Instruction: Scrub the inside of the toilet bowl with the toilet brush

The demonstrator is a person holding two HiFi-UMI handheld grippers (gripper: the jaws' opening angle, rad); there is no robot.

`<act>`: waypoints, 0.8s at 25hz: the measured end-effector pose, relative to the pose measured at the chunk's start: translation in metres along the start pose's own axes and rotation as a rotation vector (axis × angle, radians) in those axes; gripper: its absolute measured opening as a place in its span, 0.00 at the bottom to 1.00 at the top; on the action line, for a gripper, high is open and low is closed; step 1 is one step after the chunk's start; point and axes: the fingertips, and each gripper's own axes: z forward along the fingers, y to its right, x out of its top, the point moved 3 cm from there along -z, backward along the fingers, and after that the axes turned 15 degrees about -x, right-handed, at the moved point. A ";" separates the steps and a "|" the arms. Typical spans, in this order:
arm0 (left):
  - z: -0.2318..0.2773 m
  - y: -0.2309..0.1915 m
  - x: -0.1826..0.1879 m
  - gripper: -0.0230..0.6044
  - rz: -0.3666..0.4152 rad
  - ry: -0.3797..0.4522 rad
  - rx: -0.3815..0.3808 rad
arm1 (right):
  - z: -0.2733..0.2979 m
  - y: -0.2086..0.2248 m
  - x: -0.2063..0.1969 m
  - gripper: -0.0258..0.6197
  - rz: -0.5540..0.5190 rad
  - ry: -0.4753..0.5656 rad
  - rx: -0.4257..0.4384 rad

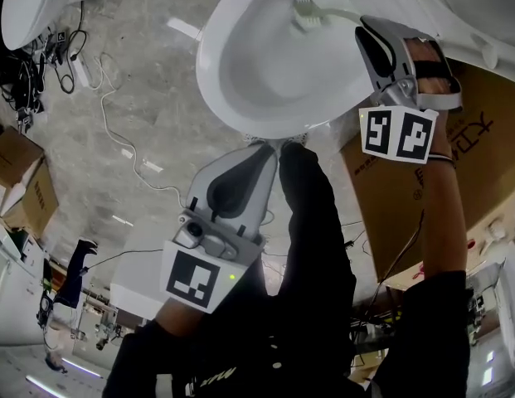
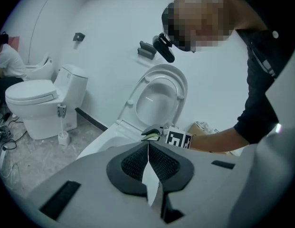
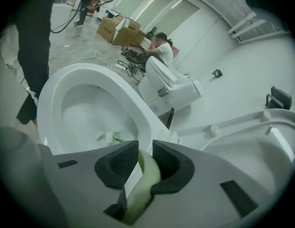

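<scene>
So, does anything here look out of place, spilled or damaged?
Nothing looks spilled or broken. The toilet brush sits inside the toilet bowl, its handle clamped in the right tool; the left tool is shut and empty. Only a loose white cable trails across the floor near the bowl.

1. The cardboard box (image 1: 489, 98) at the right of the head view carries a dark print (image 1: 479, 133) of a few bold strokes. It lies turned on its side and cannot be read as a word.
2. The marker cube (image 1: 193, 279) on the left tool (image 1: 269, 148) shows one black-and-white square pattern, with no letters or numbers.
3. The marker cube (image 1: 396, 133) on the right tool (image 1: 365, 27) shows two such patterns side by side, again with no letters or numbers.
4. The person's dark garment (image 1: 307, 305) bears a small white print (image 1: 214, 380) near the bottom edge, too small and blurred to read.
</scene>
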 end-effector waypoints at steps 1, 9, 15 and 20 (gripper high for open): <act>-0.001 -0.001 -0.001 0.08 -0.001 -0.003 0.000 | 0.002 -0.004 0.001 0.21 0.022 -0.013 0.001; 0.002 -0.003 -0.007 0.08 -0.015 -0.011 0.001 | 0.009 -0.044 -0.003 0.21 0.148 -0.125 0.031; 0.006 -0.004 -0.012 0.08 -0.008 -0.018 -0.001 | 0.004 -0.067 0.007 0.21 0.214 -0.151 0.060; 0.009 -0.007 -0.008 0.08 -0.007 -0.012 -0.001 | -0.014 -0.074 0.013 0.21 0.090 -0.062 0.100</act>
